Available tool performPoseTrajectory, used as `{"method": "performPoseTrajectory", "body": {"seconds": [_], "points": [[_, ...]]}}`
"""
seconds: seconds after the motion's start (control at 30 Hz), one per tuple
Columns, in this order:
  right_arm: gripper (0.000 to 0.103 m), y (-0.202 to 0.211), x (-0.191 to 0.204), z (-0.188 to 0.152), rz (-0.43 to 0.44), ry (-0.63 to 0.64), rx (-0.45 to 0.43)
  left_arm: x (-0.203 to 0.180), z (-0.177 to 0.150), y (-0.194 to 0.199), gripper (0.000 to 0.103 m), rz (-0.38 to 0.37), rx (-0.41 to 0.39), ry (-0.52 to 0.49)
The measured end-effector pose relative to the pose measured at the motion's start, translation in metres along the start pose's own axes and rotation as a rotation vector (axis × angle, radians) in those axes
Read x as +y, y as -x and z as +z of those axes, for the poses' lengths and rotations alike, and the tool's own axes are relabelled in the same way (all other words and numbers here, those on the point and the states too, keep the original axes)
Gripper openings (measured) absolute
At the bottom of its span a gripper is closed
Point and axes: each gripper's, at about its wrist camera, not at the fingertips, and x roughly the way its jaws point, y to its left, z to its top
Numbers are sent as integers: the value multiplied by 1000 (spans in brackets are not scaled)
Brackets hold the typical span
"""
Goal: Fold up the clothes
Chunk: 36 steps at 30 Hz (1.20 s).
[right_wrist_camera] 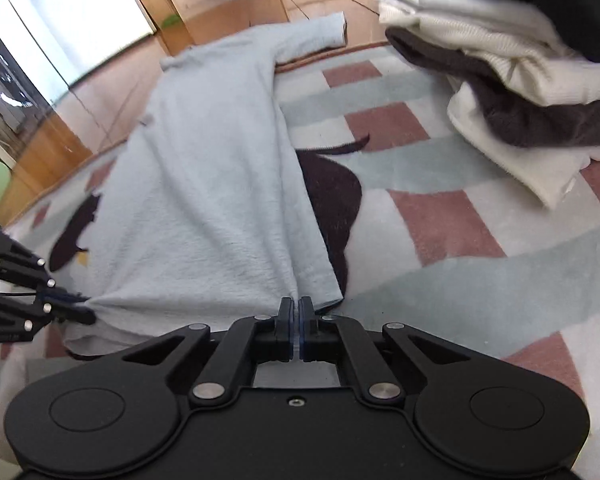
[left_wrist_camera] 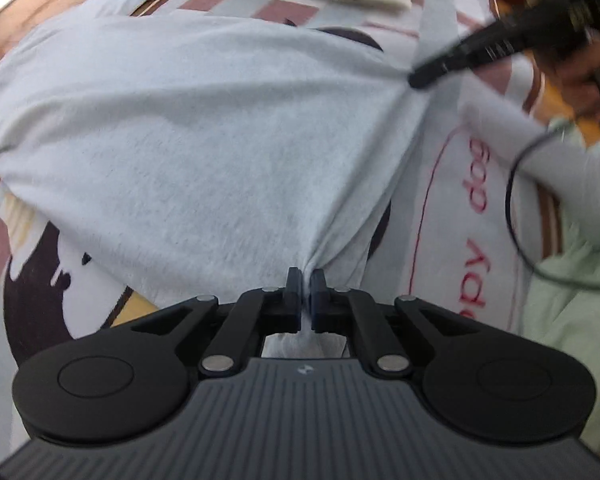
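You are clamping both the left gripper (left_wrist_camera: 305, 280) and right gripper (right_wrist_camera: 299, 308) on the pale shirt's (right_wrist_camera: 204, 184) hem, mid-frame over the rug (right_wrist_camera: 440, 216); uneven pulling risks it slipping free.

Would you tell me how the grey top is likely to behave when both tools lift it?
Probably floppy: the top bunches into creases at the right tool and left tool. It likely sags between them. It looks light, though its sleeve may drag.

Patterned rug (right_wrist_camera: 440, 216) w/ pink checks and dark animal shapes, on wood floor (right_wrist_camera: 228, 12). Black cable (left_wrist_camera: 516, 216) looped at right. Bright window (right_wrist_camera: 72, 12) in bkgd.
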Motion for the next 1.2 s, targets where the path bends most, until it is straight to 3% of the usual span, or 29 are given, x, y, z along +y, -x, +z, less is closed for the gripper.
{"method": "performPoseTrajectory", "body": {"seconds": [0.13,0.2,0.23,0.3,0.33,0.37,0.4,0.47,0.5,0.6,0.77,0.8,0.87,0.9,0.93,1.03,1.2], "points": [[2,-5,7,9,-95,72,27,4,-1,-5,4,-114,59,53],[5,-13,9,28,-75,75,16,11,-4,-7,5,-158,78,95],[11,-18,9,39,-60,73,8,19,-4,-3,5,-176,68,129],[12,-27,10,61,-28,69,-6,39,-4,12,9,-201,18,229],[26,-31,10,72,-12,67,-14,51,-4,23,14,-202,-30,293],[39,-36,11,83,4,65,-21,61,-4,36,18,-191,-84,341],[59,-40,11,94,19,62,-28,68,-6,49,21,-170,-141,363],[61,-49,12,116,51,58,-43,80,-9,70,43,-123,-238,380],[62,-54,12,127,67,56,-50,86,-7,74,46,-80,-264,380],[62,-67,14,160,114,49,-72,104,8,66,46,54,-302,384],[64,-144,47,201,85,146,-5,126,30,44,50,241,-357,286],[64,-151,51,203,81,157,-7,130,31,39,51,250,-357,275],[47,-158,53,202,76,191,-29,138,26,28,44,210,-318,298],[10,-161,54,202,74,210,-41,142,23,22,34,185,-296,313],[1,-161,53,203,56,221,-55,146,19,17,0,168,-251,334],[1,-158,44,207,-8,233,-82,149,-7,12,0,245,-155,365],[1,-162,42,219,-112,269,-11,172,-20,31,0,253,-99,491]]}}
